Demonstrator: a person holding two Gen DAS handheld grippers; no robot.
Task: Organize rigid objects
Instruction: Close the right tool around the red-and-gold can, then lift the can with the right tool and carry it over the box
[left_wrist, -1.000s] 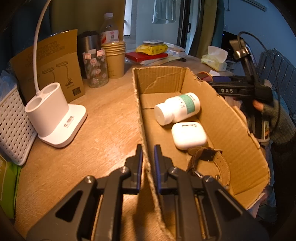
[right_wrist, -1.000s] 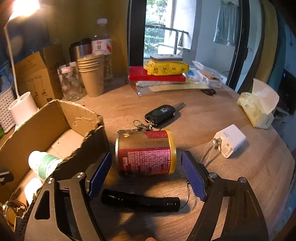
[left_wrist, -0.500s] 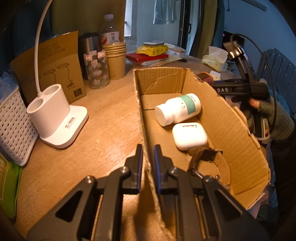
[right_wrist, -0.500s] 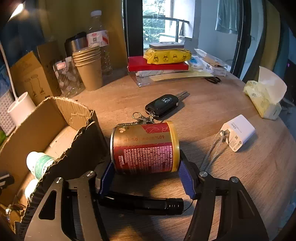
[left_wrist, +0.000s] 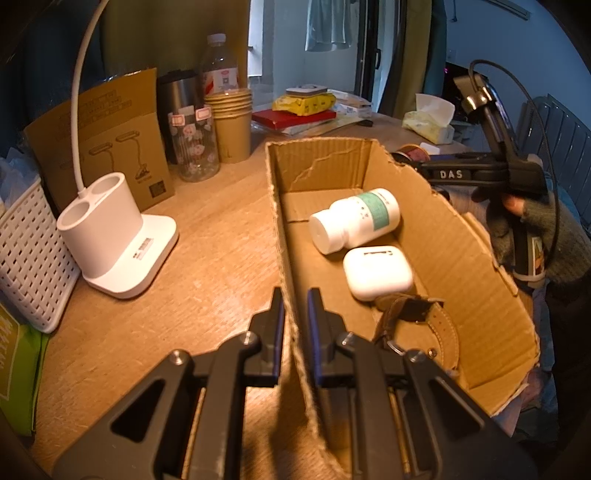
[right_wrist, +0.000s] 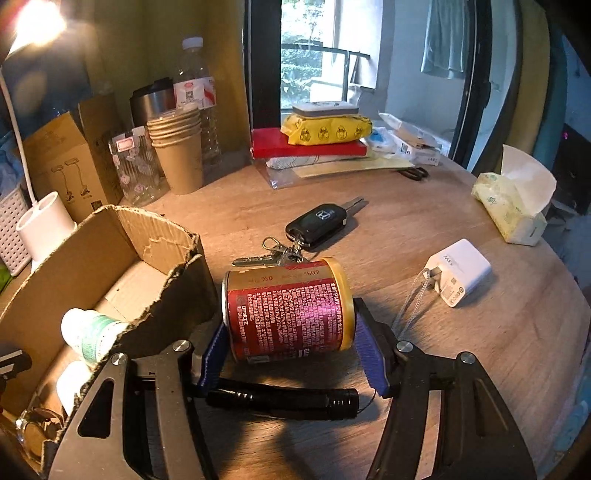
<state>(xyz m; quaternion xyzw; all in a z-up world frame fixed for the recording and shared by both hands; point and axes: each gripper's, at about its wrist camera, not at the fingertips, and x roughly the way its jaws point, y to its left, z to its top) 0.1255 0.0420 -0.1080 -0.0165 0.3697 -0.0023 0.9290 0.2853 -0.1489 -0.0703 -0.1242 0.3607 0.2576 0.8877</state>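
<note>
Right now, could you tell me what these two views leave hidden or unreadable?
- Right wrist view: the flashlight has its left end behind the right gripper, which is shut on the can.
- Right wrist view: the cardboard box has a torn wall covering most of its contents.
- Left wrist view: the watch is partly behind the left gripper.

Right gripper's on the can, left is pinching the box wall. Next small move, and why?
Probably lift the can straight up: the right gripper is clamped on its two ends, the flashlight lies just under it, and the cardboard box wall, pinned by the left gripper, must be cleared first.
</note>
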